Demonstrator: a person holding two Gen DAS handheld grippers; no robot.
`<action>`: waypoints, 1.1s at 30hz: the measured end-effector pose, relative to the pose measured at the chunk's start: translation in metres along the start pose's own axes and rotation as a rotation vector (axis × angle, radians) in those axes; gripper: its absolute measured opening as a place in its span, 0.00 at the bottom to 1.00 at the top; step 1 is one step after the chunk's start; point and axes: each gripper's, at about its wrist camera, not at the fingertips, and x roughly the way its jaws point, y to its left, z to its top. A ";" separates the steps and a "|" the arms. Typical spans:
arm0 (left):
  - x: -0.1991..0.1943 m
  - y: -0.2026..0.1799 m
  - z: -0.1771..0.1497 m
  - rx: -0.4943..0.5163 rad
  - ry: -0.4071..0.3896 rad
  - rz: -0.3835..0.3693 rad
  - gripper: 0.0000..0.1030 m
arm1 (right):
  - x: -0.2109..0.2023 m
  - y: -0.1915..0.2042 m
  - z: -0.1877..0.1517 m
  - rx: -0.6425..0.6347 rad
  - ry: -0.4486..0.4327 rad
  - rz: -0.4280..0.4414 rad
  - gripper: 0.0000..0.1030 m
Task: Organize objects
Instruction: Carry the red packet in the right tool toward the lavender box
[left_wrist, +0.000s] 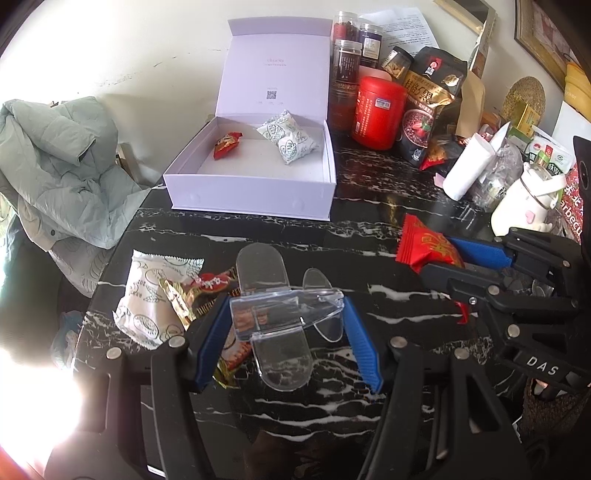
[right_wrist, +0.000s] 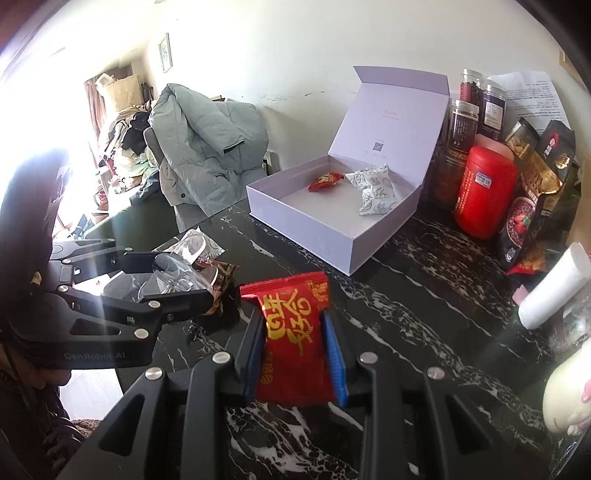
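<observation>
Left wrist view: the left gripper (left_wrist: 286, 332) has its jaws pinching a clear plastic clip (left_wrist: 284, 314), held above the dark marble desk (left_wrist: 369, 229). The clip is smooth and hard, so it could twist or squirt out from between the ribbed blue pads if the hand tilts. A white snack packet (left_wrist: 151, 299) and gold-and-red wrappers (left_wrist: 199, 295) lie just left of the jaws; a low sweep could drag them off the near-left edge. The open white box (left_wrist: 251, 188) sits farther back with 2 packets inside.

Right wrist view: the right gripper (right_wrist: 295, 354) has its jaws pressed on a red snack packet (right_wrist: 295, 332), gripped at its lower half, with the top standing free. The soft, puffy packet may slide or crush under a tighter squeeze. The box lies far right of centre beside a red canister (right_wrist: 484, 192); I judge that 2 hands converging there risk colliding or nudging the canister and jars.
</observation>
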 end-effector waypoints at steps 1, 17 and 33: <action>0.001 0.001 0.002 -0.002 0.001 -0.001 0.58 | 0.002 -0.001 0.003 -0.003 0.002 0.004 0.30; 0.033 0.022 0.041 -0.037 0.014 -0.007 0.57 | 0.042 -0.019 0.049 -0.049 0.009 0.053 0.30; 0.049 0.051 0.099 -0.050 -0.054 0.036 0.58 | 0.078 -0.043 0.105 -0.071 -0.020 0.097 0.30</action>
